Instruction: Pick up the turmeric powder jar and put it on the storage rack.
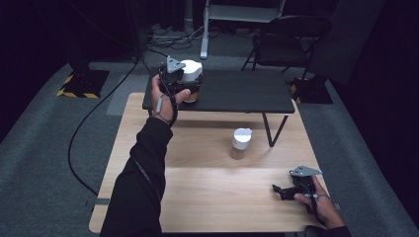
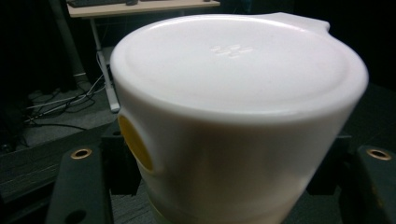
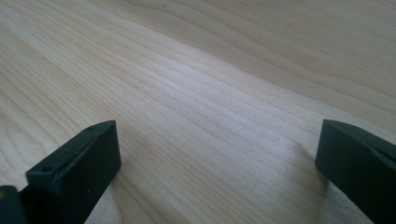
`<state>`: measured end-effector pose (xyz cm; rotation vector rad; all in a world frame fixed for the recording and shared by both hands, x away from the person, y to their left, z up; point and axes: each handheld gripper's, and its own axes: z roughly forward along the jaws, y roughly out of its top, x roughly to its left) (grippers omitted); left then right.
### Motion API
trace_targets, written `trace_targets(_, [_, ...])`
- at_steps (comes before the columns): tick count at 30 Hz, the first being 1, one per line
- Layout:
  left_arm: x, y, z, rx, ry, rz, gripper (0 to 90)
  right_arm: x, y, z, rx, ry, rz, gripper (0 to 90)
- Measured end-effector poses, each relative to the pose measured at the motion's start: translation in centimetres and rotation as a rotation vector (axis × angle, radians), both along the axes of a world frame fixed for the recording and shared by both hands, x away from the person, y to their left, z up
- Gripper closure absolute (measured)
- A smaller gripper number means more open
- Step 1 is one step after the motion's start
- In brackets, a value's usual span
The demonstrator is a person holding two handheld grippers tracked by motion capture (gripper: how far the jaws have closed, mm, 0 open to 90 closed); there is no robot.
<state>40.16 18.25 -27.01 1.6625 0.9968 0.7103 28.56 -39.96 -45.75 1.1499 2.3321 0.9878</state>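
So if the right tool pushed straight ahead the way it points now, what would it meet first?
Probably nothing but the light wooden tabletop: the right tool rests low with its jaws wide apart, pointing across bare wood. The white-lidded jar seems off that line.

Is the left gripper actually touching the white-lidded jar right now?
Touching. In the left gripper view, the white-lidded jar sits clamped between the left gripper's jaws.

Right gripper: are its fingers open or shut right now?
Open. The right gripper rests low over the wooden table, its two black fingers standing wide apart with nothing between them.
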Motion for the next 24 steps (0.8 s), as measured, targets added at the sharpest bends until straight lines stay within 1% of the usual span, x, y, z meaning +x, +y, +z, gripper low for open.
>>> trace_targets(3, [0.01,0.07,-0.08,-0.002,-0.003,-0.002,30.3,0.0,0.0,0.0,0.0,0.0,0.0,0.1])
trace_targets(7, [0.15,0.19,0.09,0.016,-0.002,-0.021,30.2,0.0,0.0,0.0,0.0,0.0,0.0,0.1])
trace_targets(14, [0.15,-0.56,0.5,0.044,0.013,0.002,30.0,0.0,0.0,0.0,0.001,0.0,-0.001,0.1])
trace_targets(19, [0.23,-0.46,0.36,0.035,0.016,0.0,28.9,0.0,0.0,0.0,0.002,0.001,-0.001,0.1])
trace_targets(20, [0.19,-0.53,0.36,0.04,0.014,0.004,28.9,0.0,0.0,0.0,0.001,0.0,-0.001,0.1])
trace_targets(22, [0.23,-0.38,0.3,0.036,0.012,-0.006,29.2,0.0,0.0,0.0,0.001,0.0,-0.001,0.1])
trace_targets(24, [0.18,-0.46,0.31,0.039,0.011,0.0,29.1,0.0,0.0,0.0,0.002,0.001,-0.001,0.1])
